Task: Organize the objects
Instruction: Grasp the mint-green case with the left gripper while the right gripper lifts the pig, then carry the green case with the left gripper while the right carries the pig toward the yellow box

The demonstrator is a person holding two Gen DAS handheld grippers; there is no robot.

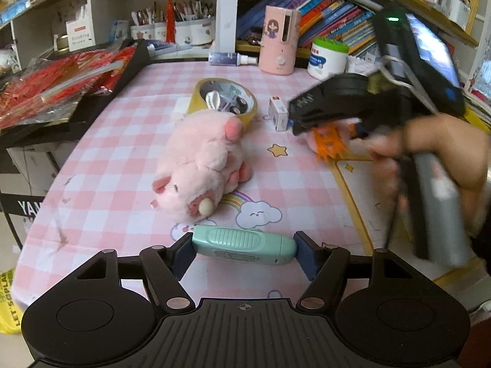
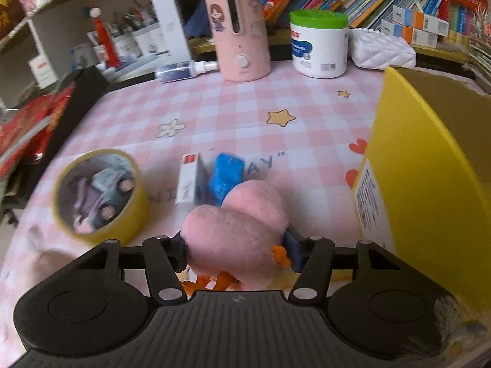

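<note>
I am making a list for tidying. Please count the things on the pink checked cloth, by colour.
Pink: 3, plush pig, small plush toy, humidifier
Yellow: 2, tape roll, box
White: 2, small carton, jar
Blue: 1, block
Green: 1, mint case
Total: 9

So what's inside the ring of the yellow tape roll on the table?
Small items fill the ring of the tape roll: a small white roll and something with two round ends. Blur hides what they are, and anything under them is covered.
</note>
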